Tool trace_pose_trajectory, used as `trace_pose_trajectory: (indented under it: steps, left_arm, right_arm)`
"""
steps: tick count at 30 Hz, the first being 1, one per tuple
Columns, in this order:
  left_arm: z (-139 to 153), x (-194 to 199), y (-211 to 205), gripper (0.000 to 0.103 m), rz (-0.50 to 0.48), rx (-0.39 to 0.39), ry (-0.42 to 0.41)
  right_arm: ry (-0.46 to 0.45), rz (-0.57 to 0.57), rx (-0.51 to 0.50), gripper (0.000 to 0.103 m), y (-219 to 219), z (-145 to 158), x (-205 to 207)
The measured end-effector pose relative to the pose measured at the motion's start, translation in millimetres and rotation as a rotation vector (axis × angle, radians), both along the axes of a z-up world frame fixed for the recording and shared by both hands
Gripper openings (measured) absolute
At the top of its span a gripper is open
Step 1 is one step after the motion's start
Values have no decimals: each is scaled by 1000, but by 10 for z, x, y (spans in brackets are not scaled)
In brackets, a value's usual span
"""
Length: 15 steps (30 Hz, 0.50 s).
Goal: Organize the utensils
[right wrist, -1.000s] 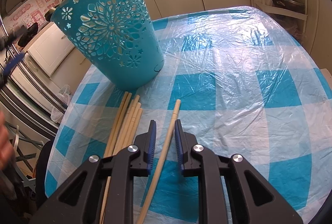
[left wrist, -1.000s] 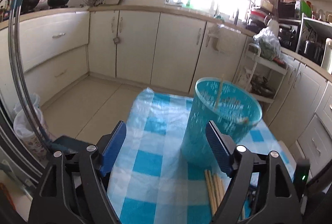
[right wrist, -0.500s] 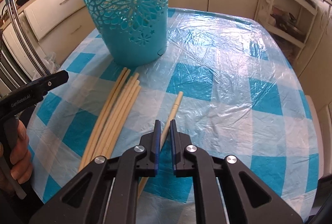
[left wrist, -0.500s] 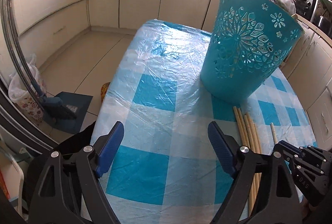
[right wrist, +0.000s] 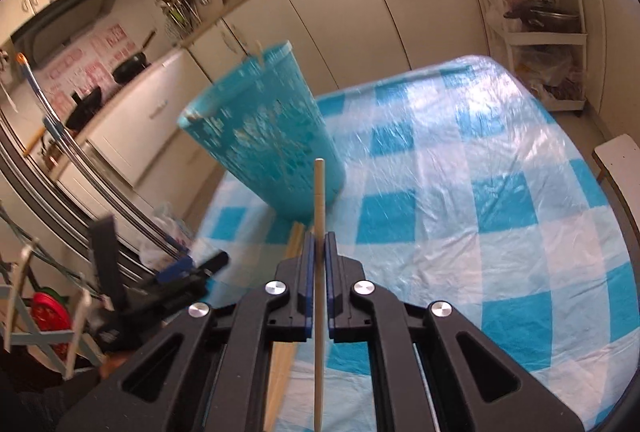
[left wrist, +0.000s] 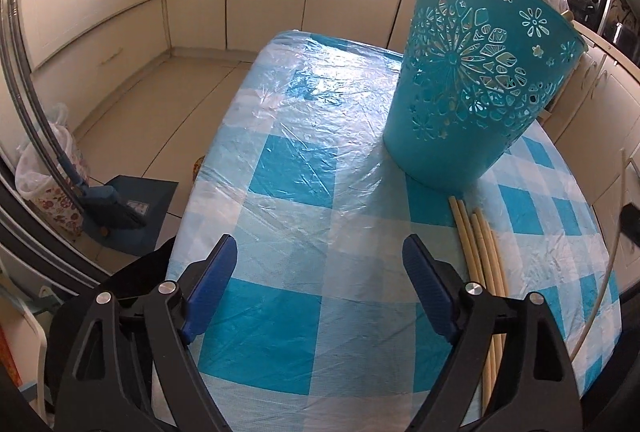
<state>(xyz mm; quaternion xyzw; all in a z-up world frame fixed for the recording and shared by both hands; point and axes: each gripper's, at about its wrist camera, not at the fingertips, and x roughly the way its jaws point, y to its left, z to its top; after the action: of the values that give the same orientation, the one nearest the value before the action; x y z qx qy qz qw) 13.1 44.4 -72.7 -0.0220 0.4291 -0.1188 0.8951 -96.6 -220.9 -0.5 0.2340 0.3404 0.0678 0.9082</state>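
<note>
My right claw [right wrist: 317, 246] pinches one chopstick [right wrist: 319, 192], lifted off the bench [right wrist: 500, 232] near the basket [right wrist: 260, 136]; my left claw [left wrist: 320, 272] hangs spread. A thin pinch could let it swivel, missing the rim.

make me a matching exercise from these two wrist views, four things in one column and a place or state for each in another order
Things:
1. left gripper
2. right gripper
3. teal plastic cut-out basket
4. loose pale wooden chopsticks

States:
a. standing on the blue checked tablecloth
b. lying flat beside the basket's base
c. open, holding nothing
d. shut on a single wooden chopstick

Pairs: 1-c, 2-d, 3-a, 4-b
</note>
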Motion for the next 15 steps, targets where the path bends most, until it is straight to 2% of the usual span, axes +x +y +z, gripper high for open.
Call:
trace_pose_trajectory:
  steps: [6, 15]
  left_arm:
    - [-24, 26, 27, 81, 7, -8, 6]
    - [-36, 41, 53, 81, 7, -24, 15]
  right_arm:
    - [-138, 19, -46, 5, 90, 501, 74]
    - [-198, 25, -82, 3, 88, 734, 166]
